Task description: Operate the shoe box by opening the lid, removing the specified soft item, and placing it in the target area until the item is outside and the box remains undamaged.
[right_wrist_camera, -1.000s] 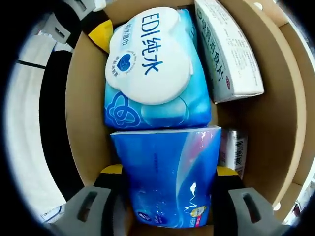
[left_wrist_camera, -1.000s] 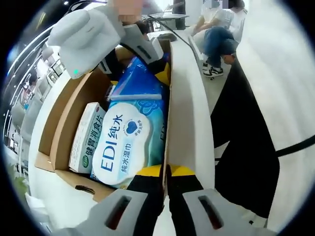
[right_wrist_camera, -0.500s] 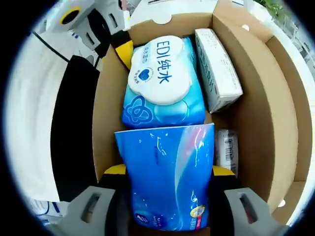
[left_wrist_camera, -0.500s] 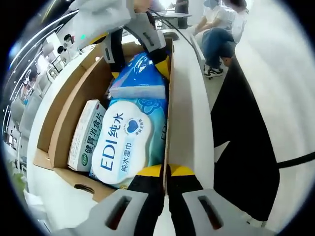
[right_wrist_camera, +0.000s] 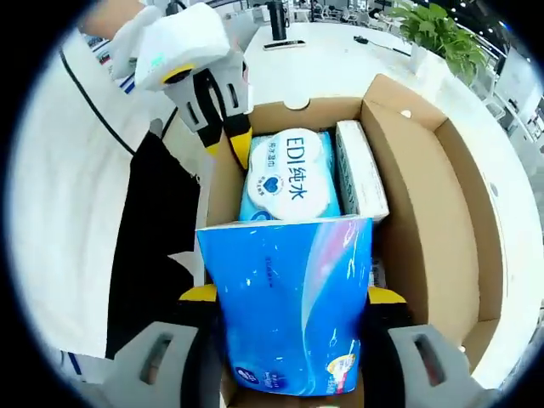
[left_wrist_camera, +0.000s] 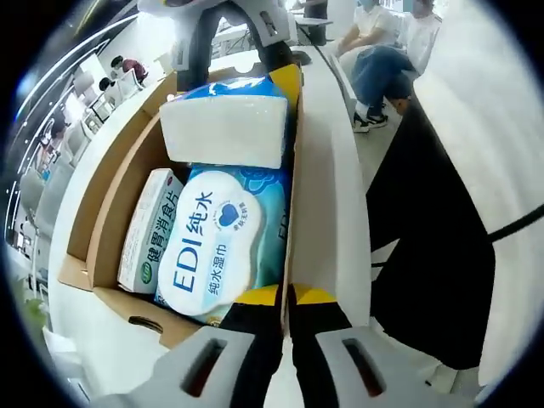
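Observation:
The open cardboard shoe box (left_wrist_camera: pixel 110 212) holds a blue-and-white EDI wet-wipes pack (left_wrist_camera: pixel 217 246) and a white medicine carton (left_wrist_camera: pixel 149 234). My left gripper (left_wrist_camera: pixel 287 296) is shut on the box's right side wall, with the yellow pads pinching the cardboard edge. My right gripper (right_wrist_camera: pixel 289 297) is shut on a soft blue tissue pack (right_wrist_camera: pixel 289 306), held raised above the box (right_wrist_camera: pixel 425 187). Below it lie the wipes pack (right_wrist_camera: pixel 289 178) and the carton (right_wrist_camera: pixel 361 174). The left gripper (right_wrist_camera: pixel 234 140) clamps the wall at upper left. From the left gripper view, the tissue pack (left_wrist_camera: pixel 225 127) hangs under the right gripper (left_wrist_camera: pixel 231 68).
The box stands on a white tabletop (right_wrist_camera: pixel 340 59), with a black surface (left_wrist_camera: pixel 425 238) beside its right wall. Its lid flap (right_wrist_camera: pixel 489 221) lies open on the far side. People sit in the background (left_wrist_camera: pixel 382 51). A green plant (right_wrist_camera: pixel 442 34) stands beyond the table.
My right gripper has risen with the blue tissue pack, lifting it from the box floor to above the rim. My left gripper has kept its hold on the box wall.

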Available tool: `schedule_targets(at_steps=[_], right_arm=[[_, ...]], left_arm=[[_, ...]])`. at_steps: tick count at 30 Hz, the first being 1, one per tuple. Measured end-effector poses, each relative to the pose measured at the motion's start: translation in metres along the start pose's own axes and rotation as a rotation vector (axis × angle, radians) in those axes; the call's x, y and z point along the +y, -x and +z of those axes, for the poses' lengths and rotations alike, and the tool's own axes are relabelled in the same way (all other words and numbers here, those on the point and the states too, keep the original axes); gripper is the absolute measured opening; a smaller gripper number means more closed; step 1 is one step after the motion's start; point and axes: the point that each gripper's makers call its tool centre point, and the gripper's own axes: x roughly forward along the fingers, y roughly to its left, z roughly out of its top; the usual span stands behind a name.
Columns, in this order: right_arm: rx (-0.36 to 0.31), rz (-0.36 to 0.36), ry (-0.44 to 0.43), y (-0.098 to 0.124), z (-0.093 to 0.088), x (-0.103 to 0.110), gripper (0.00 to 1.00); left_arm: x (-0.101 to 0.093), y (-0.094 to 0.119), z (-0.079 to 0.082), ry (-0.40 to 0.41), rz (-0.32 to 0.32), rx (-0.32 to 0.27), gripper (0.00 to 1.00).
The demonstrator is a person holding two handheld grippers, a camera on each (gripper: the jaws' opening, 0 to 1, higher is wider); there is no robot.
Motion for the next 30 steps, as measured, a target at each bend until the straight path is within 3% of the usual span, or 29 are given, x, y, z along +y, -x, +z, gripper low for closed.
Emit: schedule_targets(at_steps=[2, 8, 12, 16, 30], right_arm=[[0.036, -0.018, -0.02, -0.001, -0.005, 0.001, 0.62], [-0.001, -0.071, 0.027, 0.006, 0.002, 0.0, 0.62], [0.069, -0.117, 0.08, 0.013, -0.001, 0.001, 0.62], [0.12, -0.133, 0.094, 0.018, 0.002, 0.003, 0.62], [0.138, -0.16, 0.121, 0.03, 0.003, 0.011, 0.63]], left_arm=[[0.0, 0.0, 0.0, -0.001, 0.002, 0.0, 0.03], [0.0, 0.0, 0.0, -0.001, 0.018, -0.005, 0.03], [0.001, -0.001, -0.001, -0.006, 0.02, -0.009, 0.03], [0.001, -0.001, -0.001, -0.008, 0.018, -0.008, 0.03], [0.001, -0.001, -0.001, -0.005, 0.01, -0.001, 0.03]])
